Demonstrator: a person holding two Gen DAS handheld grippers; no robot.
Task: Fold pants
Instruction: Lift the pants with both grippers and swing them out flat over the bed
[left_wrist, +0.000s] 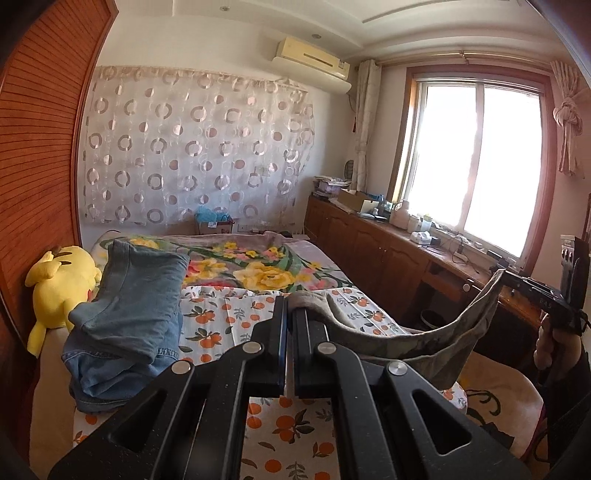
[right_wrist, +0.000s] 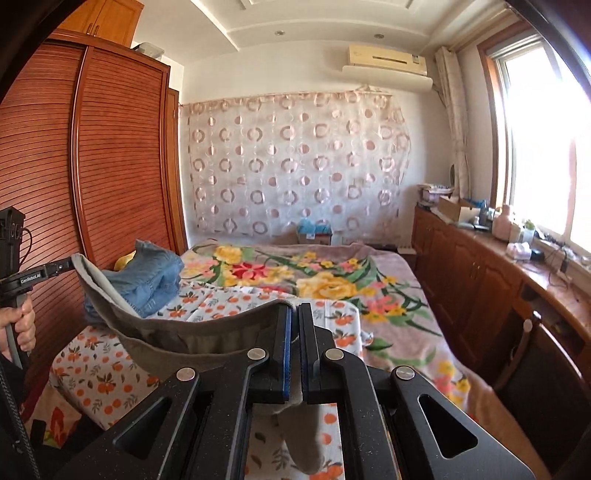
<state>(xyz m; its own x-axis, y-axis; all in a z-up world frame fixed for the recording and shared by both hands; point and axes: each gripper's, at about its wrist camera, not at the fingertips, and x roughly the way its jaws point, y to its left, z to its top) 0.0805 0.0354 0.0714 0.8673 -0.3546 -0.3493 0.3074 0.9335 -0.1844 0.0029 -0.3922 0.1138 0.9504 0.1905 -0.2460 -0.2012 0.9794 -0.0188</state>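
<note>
Grey-green camouflage pants (left_wrist: 424, 343) hang in the air above the bed, stretched between my two grippers. My left gripper (left_wrist: 290, 301) is shut on one end of the pants' edge. My right gripper (right_wrist: 294, 308) is shut on the other end, and the cloth (right_wrist: 177, 328) sags between them, with part of it hanging down below the right gripper (right_wrist: 303, 435). The right gripper also shows at the right of the left wrist view (left_wrist: 508, 275). The left gripper also shows at the left of the right wrist view (right_wrist: 68, 264).
The bed (left_wrist: 229, 317) has an orange-print sheet and a floral blanket (right_wrist: 332, 273). A pile of blue jeans (left_wrist: 129, 314) and a yellow plush toy (left_wrist: 59, 291) lie at its left side by the wooden wardrobe (right_wrist: 110, 158). A low wooden cabinet (left_wrist: 388, 258) runs under the window.
</note>
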